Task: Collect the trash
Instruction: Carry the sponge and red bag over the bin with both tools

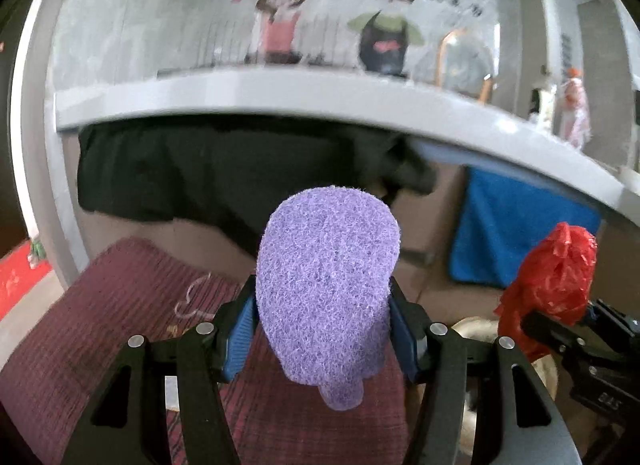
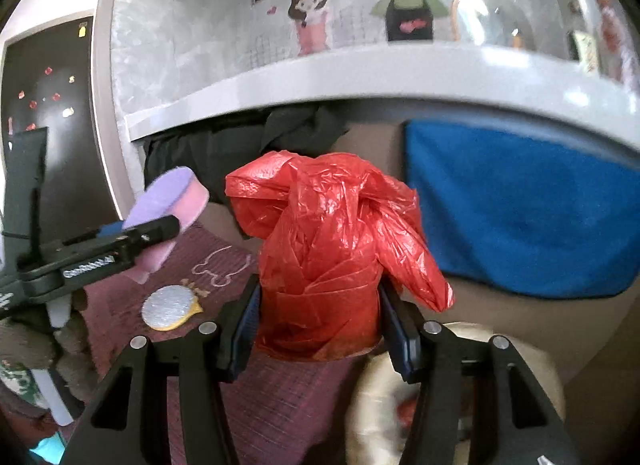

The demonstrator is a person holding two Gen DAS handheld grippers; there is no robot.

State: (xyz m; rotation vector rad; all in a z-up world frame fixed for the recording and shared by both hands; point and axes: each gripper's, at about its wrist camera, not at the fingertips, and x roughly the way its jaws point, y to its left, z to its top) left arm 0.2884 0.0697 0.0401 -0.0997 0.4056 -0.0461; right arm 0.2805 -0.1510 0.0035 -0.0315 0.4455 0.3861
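My left gripper point(image 1: 322, 329) is shut on a purple scouring sponge point(image 1: 326, 285) that stands up between its blue pads. From the right wrist view the same sponge point(image 2: 172, 201) shows a pink foam underside, held in the left gripper point(image 2: 160, 233) at the left. My right gripper point(image 2: 318, 325) is shut on a crumpled red plastic bag point(image 2: 328, 241), which bulges above its pads. That red bag point(image 1: 552, 277) and the right gripper point(image 1: 560, 329) appear at the right edge of the left wrist view. Both grippers are lifted above a maroon mat point(image 1: 120, 305).
A white ledge point(image 1: 320, 93) runs across in front of a window with cartoon stickers. Below it hang a black cloth point(image 1: 208, 169) and a blue towel point(image 2: 520, 209). A round silver and yellow scrubber point(image 2: 172, 307) lies on the maroon mat point(image 2: 280, 393). A pale bag point(image 2: 380, 405) sits under the right gripper.
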